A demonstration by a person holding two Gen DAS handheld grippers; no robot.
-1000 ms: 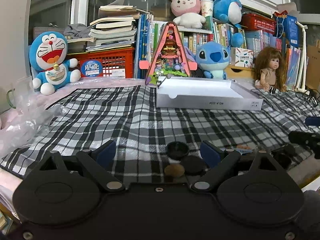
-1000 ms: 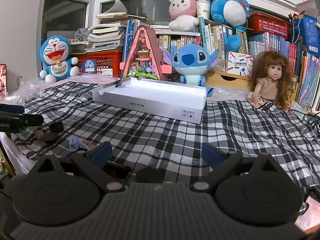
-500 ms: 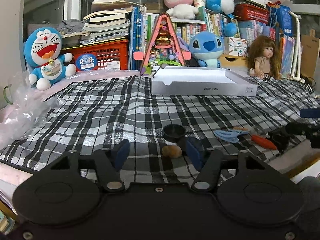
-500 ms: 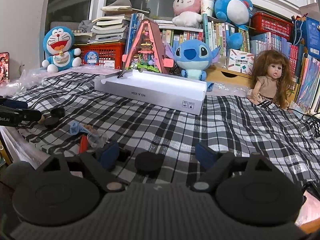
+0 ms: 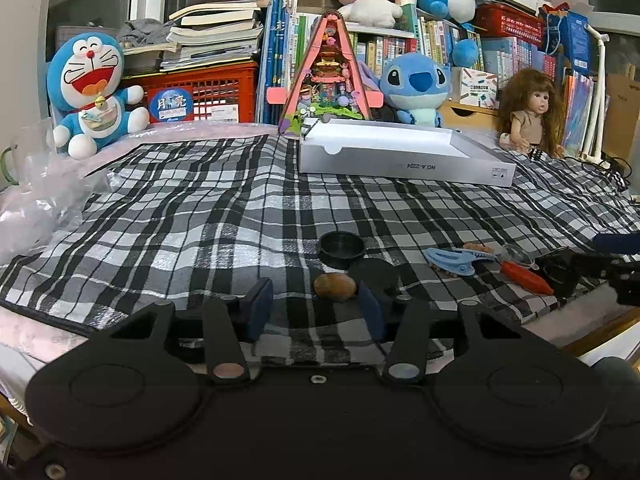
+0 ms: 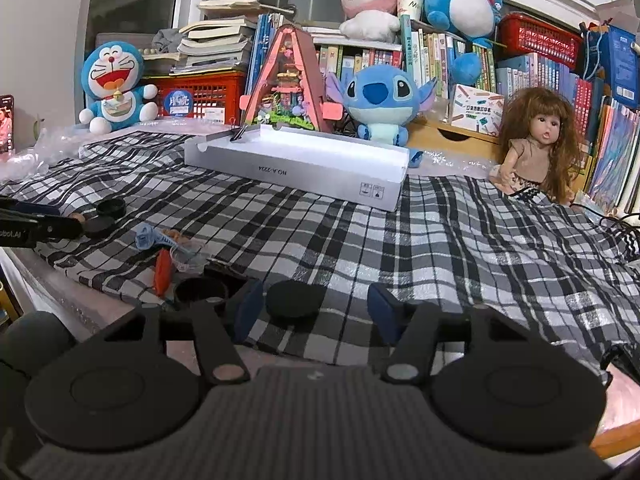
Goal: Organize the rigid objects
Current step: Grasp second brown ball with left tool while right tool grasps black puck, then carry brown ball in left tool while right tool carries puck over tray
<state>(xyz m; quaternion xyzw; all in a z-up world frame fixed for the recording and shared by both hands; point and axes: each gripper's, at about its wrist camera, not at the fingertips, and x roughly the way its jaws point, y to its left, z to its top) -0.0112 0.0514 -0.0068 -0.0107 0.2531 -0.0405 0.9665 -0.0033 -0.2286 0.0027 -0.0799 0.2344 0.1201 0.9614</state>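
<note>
Left gripper (image 5: 316, 306) low over the plaid cloth (image 5: 200, 216), jaws just been closing, now partly closed with a brown stone (image 5: 335, 286) between the pads; stone sits close against the right pad, clear gap to the left pad, so not clamped. Just beyond the stone: flat black disc (image 5: 374, 274) touching or nearly touching it, then an open black cap (image 5: 342, 249) rim up. Further right on the cloth: blue hair clip (image 5: 454, 261), orange-red piece (image 5: 526, 277), small clear cup beside it. Right gripper (image 6: 314, 308) at the near cloth edge, jaws also just been closing, still released; black round lid (image 6: 295, 300) between the pads, left pad near its edge, right pad well apart. Dark open container (image 6: 200, 292) just left of the left finger. White shallow box (image 6: 296, 168) well apart, at the far side of the cloth, open side up; contents hard to tell apart from a dark clip at its far left corner.
</note>
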